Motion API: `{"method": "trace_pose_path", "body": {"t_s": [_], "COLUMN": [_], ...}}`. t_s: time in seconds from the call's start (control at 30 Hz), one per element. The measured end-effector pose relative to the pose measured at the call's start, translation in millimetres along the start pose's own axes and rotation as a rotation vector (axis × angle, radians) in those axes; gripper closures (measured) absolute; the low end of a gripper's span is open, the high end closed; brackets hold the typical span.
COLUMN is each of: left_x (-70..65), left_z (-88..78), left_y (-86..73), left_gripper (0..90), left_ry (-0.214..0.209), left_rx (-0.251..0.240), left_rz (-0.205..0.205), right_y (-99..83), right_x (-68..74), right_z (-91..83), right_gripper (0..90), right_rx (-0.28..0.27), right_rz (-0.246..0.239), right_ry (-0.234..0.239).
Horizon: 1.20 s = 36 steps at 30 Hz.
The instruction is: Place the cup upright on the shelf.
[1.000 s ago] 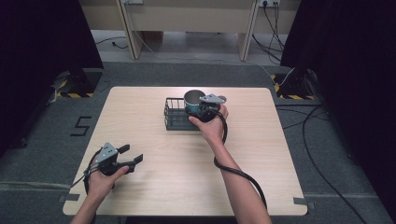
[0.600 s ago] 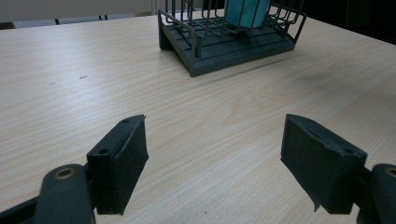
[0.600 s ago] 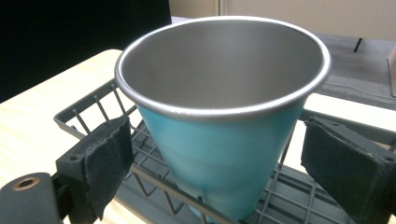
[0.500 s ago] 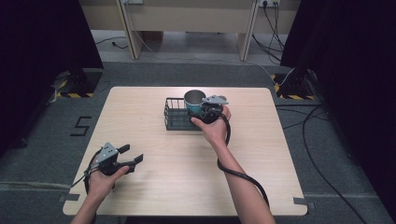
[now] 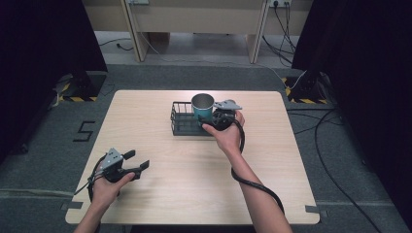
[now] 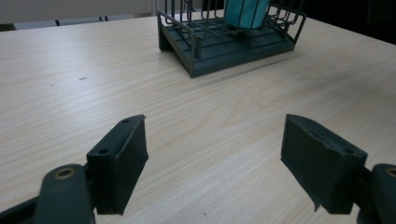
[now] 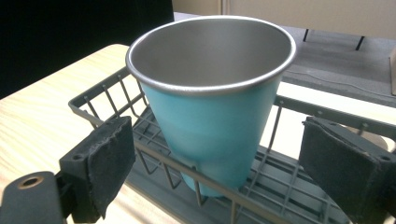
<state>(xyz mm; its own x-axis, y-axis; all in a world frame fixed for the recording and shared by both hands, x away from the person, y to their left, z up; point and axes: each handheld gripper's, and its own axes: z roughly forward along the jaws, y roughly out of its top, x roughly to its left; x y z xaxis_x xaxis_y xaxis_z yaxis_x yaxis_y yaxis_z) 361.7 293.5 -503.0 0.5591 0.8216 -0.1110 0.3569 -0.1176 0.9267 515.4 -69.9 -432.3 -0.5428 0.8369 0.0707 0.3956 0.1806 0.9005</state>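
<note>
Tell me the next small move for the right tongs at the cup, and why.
Probably draw the right tongs straight back from the teal cup. The cup stands upright inside the wire rack, and the jaws are spread wide on either side without touching it, so it looks already released.

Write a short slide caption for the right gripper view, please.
Open right gripper facing a teal metal cup standing upright in a dark wire basket.
</note>
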Motion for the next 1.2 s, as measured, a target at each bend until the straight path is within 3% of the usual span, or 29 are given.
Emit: {"method": "trace_pose_path", "body": {"t_s": [0.37,1.2], "left_x": [-1.0,-1.2], "left_z": [0.8,-0.2], "left_y": [0.3,0.8], "left_gripper": [21.9,21.9], "left_ry": [-0.002,0.007], "left_rx": [0.001,-0.009], "left_rz": [0.002,0.005], "right_y": [-3.2,-17.5], "right_x": [-1.6,-4.1], "right_z": [-19.2,-53.7], "right_gripper": [14.6,15.4], "right_rx": [0.019,0.033], "right_rz": [-0.019,-0.014], "right_ry": [0.020,0.040]}}
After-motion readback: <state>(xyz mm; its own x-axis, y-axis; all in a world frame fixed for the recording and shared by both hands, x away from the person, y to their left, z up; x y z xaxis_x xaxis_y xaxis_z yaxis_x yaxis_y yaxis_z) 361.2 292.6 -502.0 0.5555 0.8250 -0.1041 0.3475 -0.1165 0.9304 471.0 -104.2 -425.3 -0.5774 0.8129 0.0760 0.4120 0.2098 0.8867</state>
